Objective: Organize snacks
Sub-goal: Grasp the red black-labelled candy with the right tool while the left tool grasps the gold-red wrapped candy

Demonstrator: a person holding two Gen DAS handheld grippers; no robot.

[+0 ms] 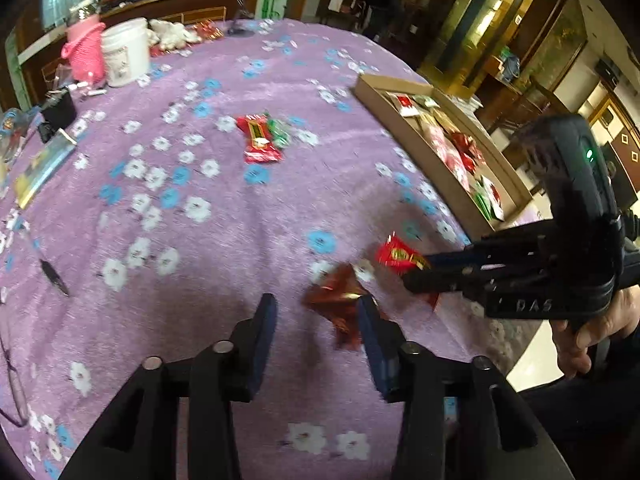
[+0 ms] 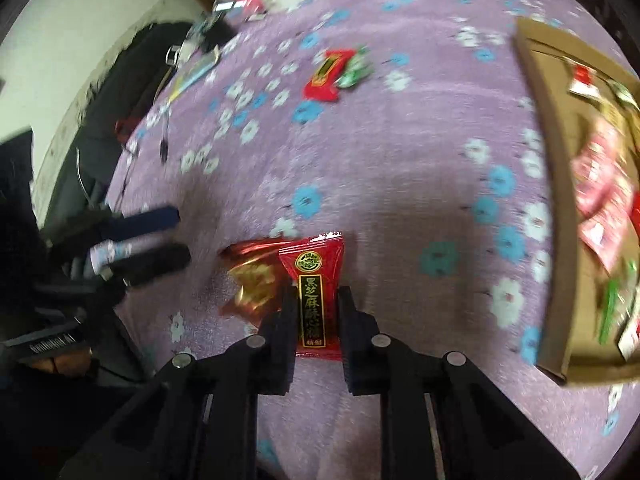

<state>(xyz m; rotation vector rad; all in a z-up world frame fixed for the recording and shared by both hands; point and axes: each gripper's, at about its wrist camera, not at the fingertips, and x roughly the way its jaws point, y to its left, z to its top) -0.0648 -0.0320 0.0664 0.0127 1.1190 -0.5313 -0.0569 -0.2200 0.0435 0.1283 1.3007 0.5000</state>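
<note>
Purple flowered cloth [image 1: 240,240] covers the table where we sort snacks. Along its far right edge sits our shallow cardboard tray [image 1: 420,148], already holding red and green packets. Mid-table, a red bar [image 1: 260,140] and a green sweet [image 1: 280,132] lie touching. Our right gripper [image 2: 314,300] clamps a red sesame-candy packet [image 2: 316,280]; our left gripper [image 1: 316,316] stands open, a dark-red foil packet [image 1: 340,300] loose by its right finger.

Both wrist views look steeply down, sharing the purple tablecloth [image 1: 240,240].
</note>
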